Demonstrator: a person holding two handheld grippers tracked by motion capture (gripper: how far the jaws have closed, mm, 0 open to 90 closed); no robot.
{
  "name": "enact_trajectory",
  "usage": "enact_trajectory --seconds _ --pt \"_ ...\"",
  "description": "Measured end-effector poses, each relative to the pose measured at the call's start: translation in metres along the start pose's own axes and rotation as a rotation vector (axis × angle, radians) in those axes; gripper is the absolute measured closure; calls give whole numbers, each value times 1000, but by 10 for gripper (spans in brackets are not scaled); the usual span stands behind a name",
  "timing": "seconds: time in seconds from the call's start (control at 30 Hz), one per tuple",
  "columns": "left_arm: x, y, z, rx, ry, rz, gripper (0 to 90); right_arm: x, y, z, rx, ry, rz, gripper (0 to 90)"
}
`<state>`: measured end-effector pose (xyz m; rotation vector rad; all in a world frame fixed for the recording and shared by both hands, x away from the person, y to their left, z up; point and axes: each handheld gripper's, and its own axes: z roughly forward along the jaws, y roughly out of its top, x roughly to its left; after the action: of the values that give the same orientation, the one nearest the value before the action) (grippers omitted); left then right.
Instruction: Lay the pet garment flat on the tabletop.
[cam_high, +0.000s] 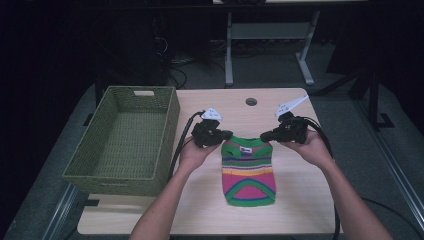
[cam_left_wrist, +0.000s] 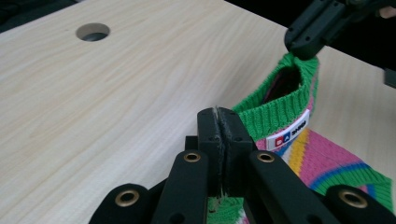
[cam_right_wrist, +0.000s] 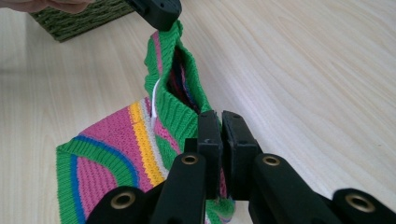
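A small striped knit sweater (cam_high: 248, 171), green-edged with pink, yellow and blue bands, lies flat on the wooden table (cam_high: 295, 210). My left gripper (cam_high: 223, 137) is shut on the left corner of its green collar (cam_left_wrist: 273, 114), and my right gripper (cam_high: 265, 136) is shut on the right corner. In the left gripper view the jaws pinch knit fabric, and the right gripper (cam_left_wrist: 308, 35) holds the far end of the collar. In the right gripper view the jaws clamp the collar (cam_right_wrist: 175, 100), with the left gripper (cam_right_wrist: 156, 11) at its other end. A white label (cam_left_wrist: 289, 133) sits under the collar.
A green woven basket (cam_high: 125, 140) stands on the table's left side, beside my left hand. A round cable hole (cam_high: 251, 101) sits near the far edge. Table legs and cables lie on the dark floor beyond.
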<state>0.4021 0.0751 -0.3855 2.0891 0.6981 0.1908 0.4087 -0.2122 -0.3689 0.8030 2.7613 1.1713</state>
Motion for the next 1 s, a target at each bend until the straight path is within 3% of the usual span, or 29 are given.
enact_trajectory --seconds 0.53,0.9,1.0 --pt "18 -3 22 -25 47 -75 881 -25 4 15 13 -33 60 852" --pt "20 4 35 -28 60 -85 854 -40 -2 17 -12 -46 111 839" --pt "22 3 37 -23 66 -94 836 -42 -3 17 -20 -60 125 779"
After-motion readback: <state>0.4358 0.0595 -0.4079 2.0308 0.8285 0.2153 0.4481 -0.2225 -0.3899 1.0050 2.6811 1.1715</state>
